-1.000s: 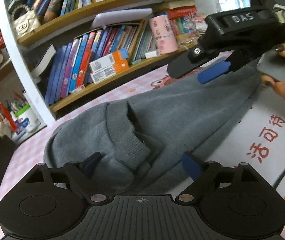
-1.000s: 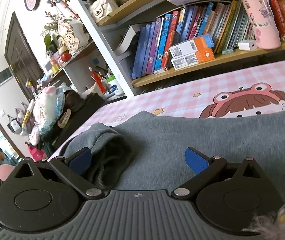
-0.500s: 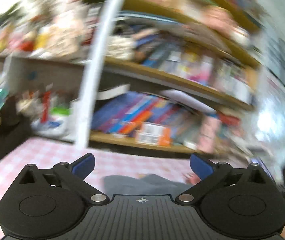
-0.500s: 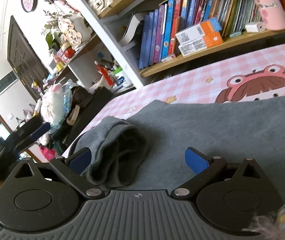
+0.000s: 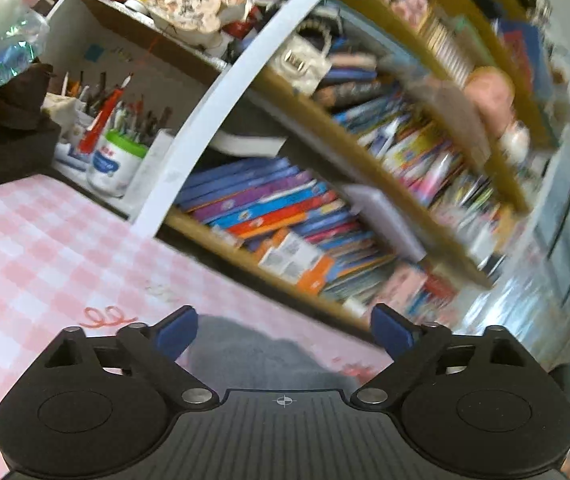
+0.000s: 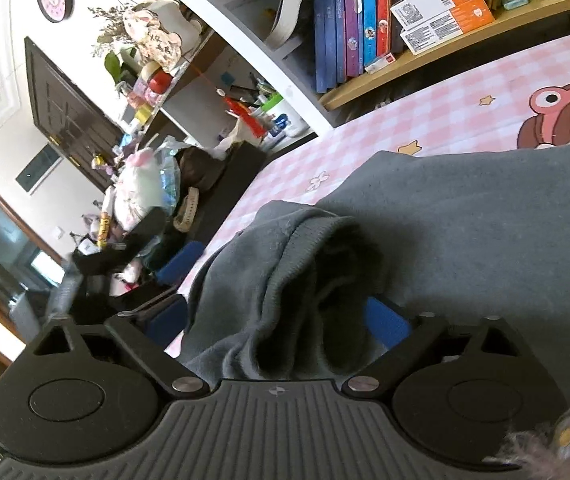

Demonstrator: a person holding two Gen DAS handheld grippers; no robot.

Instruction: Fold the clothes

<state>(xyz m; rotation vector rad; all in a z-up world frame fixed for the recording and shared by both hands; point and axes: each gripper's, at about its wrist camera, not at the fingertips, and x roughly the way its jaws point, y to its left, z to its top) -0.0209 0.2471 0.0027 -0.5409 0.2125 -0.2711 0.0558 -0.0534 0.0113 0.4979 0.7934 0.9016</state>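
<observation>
My left tool (image 5: 283, 334) was spread wide with nothing between its blue pads (image 5: 175, 336), tilted up toward the bookshelf (image 5: 325, 216), which was partly blurred. Only a small patch of the grey sweater (image 5: 261, 356) showed just below it, lying on the pink checked tabletop (image 5: 37, 256).

My right tool (image 6: 277, 320) was also spread apart, low over the grey sweater (image 6: 485, 232), with a bunched, ribbed fold of the sweater (image 6: 285, 280) sitting between its fingers; I could not tell whether the pads touched the cloth. The rest of the garment lay flat across the tabletop (image 6: 465, 92), beside a cartoon print (image 6: 565, 116), with the bookshelf (image 6: 405, 20) behind it.
</observation>
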